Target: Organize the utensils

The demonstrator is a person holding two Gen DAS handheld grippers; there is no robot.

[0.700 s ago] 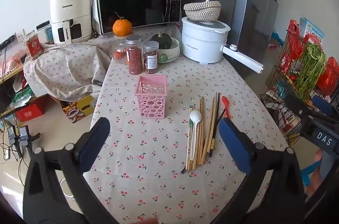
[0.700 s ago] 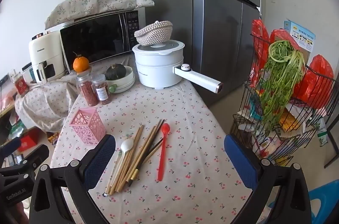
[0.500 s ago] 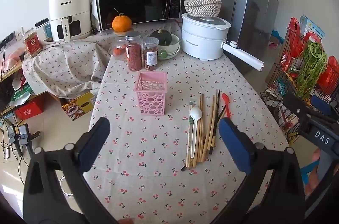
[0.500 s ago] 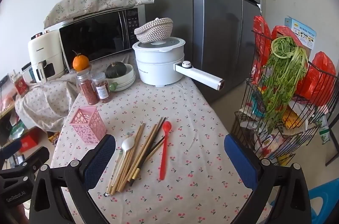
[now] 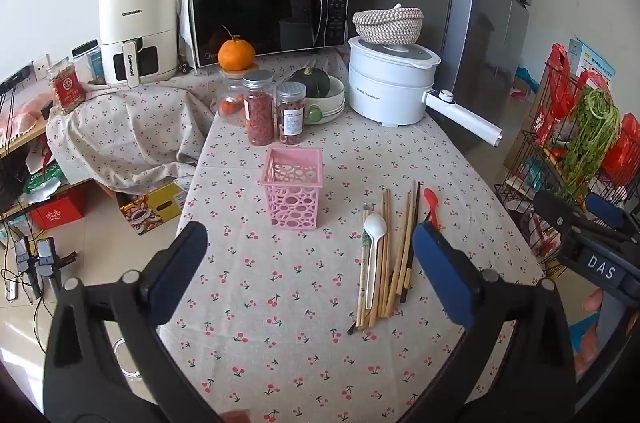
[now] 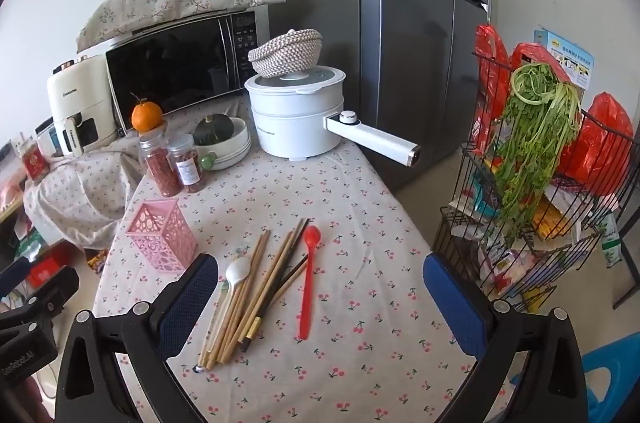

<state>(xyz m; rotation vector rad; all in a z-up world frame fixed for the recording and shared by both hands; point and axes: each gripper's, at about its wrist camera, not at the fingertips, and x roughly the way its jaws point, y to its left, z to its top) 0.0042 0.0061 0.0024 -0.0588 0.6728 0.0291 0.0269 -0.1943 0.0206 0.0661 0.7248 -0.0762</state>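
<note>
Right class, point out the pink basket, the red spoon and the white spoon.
pink basket [image 5: 293, 199]: left wrist view, front wall.
red spoon [image 6: 307, 287]: right wrist view, mid handle.
white spoon [image 6: 238, 270]: right wrist view, bowl.

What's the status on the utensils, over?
Left gripper open, right gripper open, both empty. Chopsticks, white spoon, red spoon loose beside empty pink holder. Nothing blocking.
</note>
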